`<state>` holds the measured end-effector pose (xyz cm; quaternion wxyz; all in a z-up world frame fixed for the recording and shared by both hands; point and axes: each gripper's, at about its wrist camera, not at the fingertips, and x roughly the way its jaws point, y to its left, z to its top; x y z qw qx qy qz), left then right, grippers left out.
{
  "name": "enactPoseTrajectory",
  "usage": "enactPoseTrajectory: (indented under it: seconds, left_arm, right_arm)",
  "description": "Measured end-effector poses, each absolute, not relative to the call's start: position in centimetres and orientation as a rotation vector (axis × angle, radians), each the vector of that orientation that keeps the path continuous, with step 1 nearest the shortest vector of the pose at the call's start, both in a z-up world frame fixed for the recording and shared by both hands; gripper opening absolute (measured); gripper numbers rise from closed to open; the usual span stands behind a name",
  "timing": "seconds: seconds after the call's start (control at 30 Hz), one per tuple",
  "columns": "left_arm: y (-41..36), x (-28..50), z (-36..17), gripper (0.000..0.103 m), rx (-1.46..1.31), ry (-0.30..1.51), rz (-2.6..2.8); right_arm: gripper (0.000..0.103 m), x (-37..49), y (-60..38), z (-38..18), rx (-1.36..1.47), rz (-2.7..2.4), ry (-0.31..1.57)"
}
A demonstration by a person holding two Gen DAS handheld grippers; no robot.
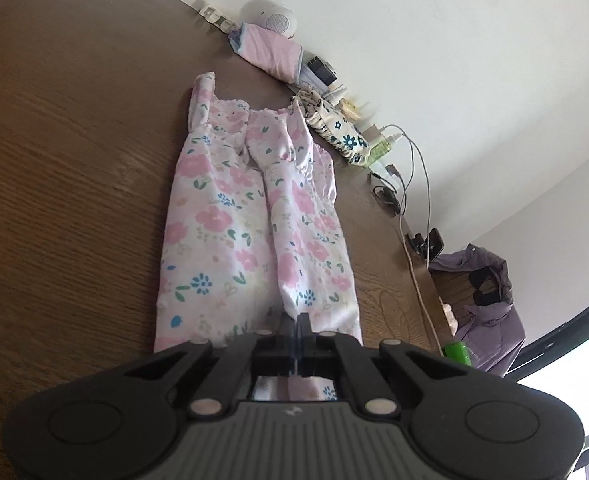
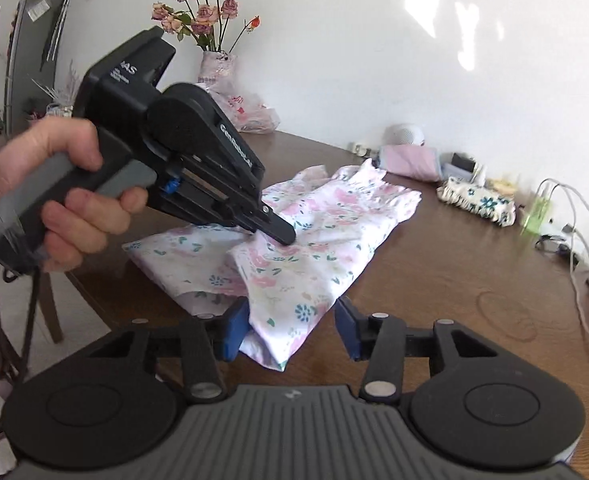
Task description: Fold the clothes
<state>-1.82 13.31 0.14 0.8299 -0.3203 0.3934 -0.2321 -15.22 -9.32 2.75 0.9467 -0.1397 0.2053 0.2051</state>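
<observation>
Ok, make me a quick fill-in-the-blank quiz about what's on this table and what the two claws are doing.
1. The left claw is ____ on the floral dress.
2. The right claw is ____, with the dress hem between its pads.
3. The dress lies on a ____ wooden table.
4. The vase by the wall holds ____.

Missing words: shut; open; brown; roses

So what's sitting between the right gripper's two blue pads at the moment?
In the right wrist view, the near corner of the floral garment lies between the open right gripper's blue pads, resting on the wooden table.
</observation>
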Motion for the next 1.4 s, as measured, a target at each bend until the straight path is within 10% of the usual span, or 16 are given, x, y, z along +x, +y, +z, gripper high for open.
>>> enactPoseTrajectory:
  seconds: [0.4, 0.73, 0.87, 1.07, 1.17, 1.4]
  left_arm:
    - [13.0, -2.1, 1.9, 0.000, -0.637, 0.808, -0.460]
    - [14.5, -2.9, 1.7, 0.000, -0.611, 0.805, -0.399]
    - [14.7, -3.7, 1.8, 0.000, -0.583, 0.805, -0.377]
    - [13.2, -4.8, 1.6, 0.000, -0.494, 0.796, -0.365]
    - [12.9, -5.1, 1.1, 0.000, -0.487, 0.801, -0.360]
    - [12.4, -5.1, 1.9, 0.002, -0.416, 0.824, -0.395]
  right_arm:
    - [0.059, -14.6, -6.8, 2.6, -0.257, 0.368, 0.411]
    - [0.031, -15.1, -6.9, 1.4, -0.303, 0.341, 0.427]
    - [0.051, -15.3, -7.2, 1.5, -0.339, 0.297, 0.391]
    - [0.050, -15.5, -7.3, 1.3, -0.449, 0.264, 0.314]
    - [0.009, -15.3, -7.3, 1.0, -0.495, 0.313, 0.346]
    - [0.004, -15.9, -7.8, 1.1, -0.491, 0.322, 0.402]
